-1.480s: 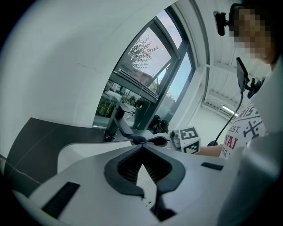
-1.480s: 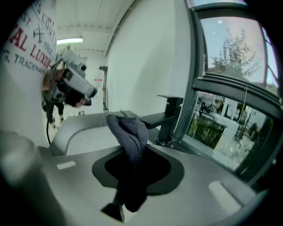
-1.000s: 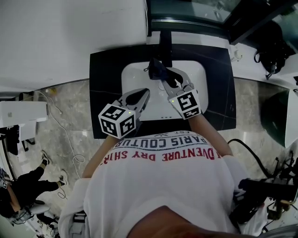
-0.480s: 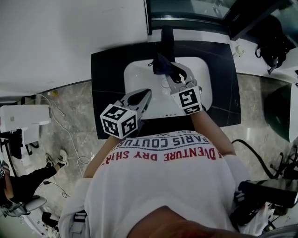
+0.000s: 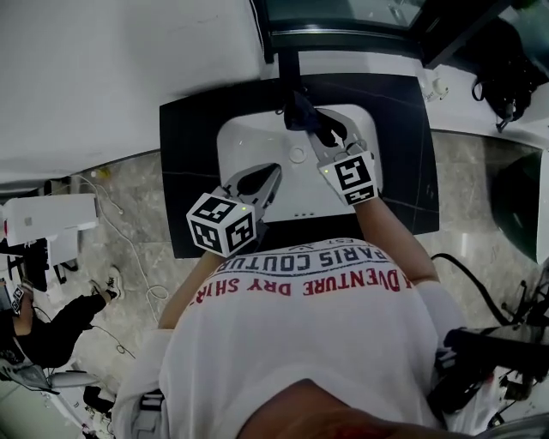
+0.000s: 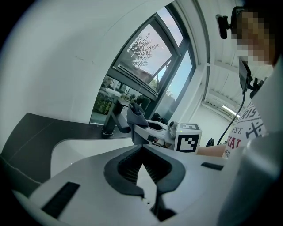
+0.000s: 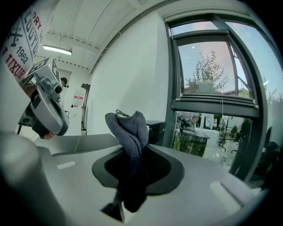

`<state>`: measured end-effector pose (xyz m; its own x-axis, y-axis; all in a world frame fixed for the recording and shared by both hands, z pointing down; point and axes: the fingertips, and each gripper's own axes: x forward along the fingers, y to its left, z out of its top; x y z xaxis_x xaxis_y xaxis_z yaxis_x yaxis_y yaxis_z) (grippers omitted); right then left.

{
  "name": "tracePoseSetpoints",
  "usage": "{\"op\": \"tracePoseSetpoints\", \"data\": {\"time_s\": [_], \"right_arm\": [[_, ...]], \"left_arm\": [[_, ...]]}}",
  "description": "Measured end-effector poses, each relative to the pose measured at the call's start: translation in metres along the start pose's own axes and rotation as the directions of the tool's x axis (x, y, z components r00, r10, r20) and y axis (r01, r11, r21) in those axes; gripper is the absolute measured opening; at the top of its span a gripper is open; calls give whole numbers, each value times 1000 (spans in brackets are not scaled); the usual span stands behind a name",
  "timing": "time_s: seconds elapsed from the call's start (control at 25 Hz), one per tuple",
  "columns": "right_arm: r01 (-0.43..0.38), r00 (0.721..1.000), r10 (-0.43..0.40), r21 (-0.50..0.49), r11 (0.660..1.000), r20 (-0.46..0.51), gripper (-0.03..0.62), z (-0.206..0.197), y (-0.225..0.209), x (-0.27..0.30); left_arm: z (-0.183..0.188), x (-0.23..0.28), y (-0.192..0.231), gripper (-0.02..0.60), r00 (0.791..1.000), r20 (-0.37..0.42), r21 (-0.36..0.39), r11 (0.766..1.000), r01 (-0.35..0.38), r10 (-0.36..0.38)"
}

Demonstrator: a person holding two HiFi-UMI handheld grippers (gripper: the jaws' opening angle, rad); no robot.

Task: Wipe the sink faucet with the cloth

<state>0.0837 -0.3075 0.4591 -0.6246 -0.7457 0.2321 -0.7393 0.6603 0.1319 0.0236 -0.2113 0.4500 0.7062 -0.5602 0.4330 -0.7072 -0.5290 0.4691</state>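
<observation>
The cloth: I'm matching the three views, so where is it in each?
Head view: cloth at the right gripper's tips, upper centre, by the sink's back edge.
Left gripper view: centre, beside the dark faucet.
Right gripper view: centre, clamped in its jaws.
Shared landmark: the window.

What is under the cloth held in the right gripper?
The black faucet spout passes under the cloth, above the white sink. The cloth covers the spout's end, so contact there cannot be seen.
</observation>
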Motion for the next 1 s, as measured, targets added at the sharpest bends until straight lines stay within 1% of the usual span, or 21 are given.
{"op": "tracePoseSetpoints", "data": {"time_s": [0.12, 0.2, 0.24, 0.32, 0.4, 0.48, 0.56, 0.76, 1.0], "right_arm": [[-41, 999, 40, 48, 998, 23, 78, -2, -4, 1], [-75, 996, 69, 113, 991, 56, 78, 0, -9, 0], [-96, 993, 84, 157, 983, 83, 78, 4, -13, -2], [-138, 983, 101, 258, 956, 151, 78, 14, -21, -8], [-174, 972, 108, 328, 929, 208, 78, 23, -27, -13], [-194, 967, 121, 340, 920, 225, 78, 24, -26, -14], [-198, 968, 129, 344, 918, 215, 80, 17, -24, -12], [-200, 973, 132, 405, 892, 190, 79, -5, -24, 3], [-165, 979, 91, 440, 883, 184, 78, -10, -43, 30]], "left_arm": [[3, 7, -5, 2, 999, 9, -13, 999, -32, 32], [6, 11, -7, 2, 999, 17, -20, 999, -50, 50], [7, 12, -7, 2, 998, 20, -23, 998, -60, 61], [8, 13, -5, 2, 996, 22, -32, 996, -83, 83], [9, 15, -2, 1, 994, 24, -43, 994, -102, 103], [11, 18, 0, 2, 993, 25, -50, 992, -114, 115], [12, 22, 1, 1, 992, 20, -49, 992, -120, 121], [10, 28, 7, 1, 991, -2, -45, 990, -134, 134], [8, 37, 18, 2, 991, -21, -51, 990, -133, 132]]}}
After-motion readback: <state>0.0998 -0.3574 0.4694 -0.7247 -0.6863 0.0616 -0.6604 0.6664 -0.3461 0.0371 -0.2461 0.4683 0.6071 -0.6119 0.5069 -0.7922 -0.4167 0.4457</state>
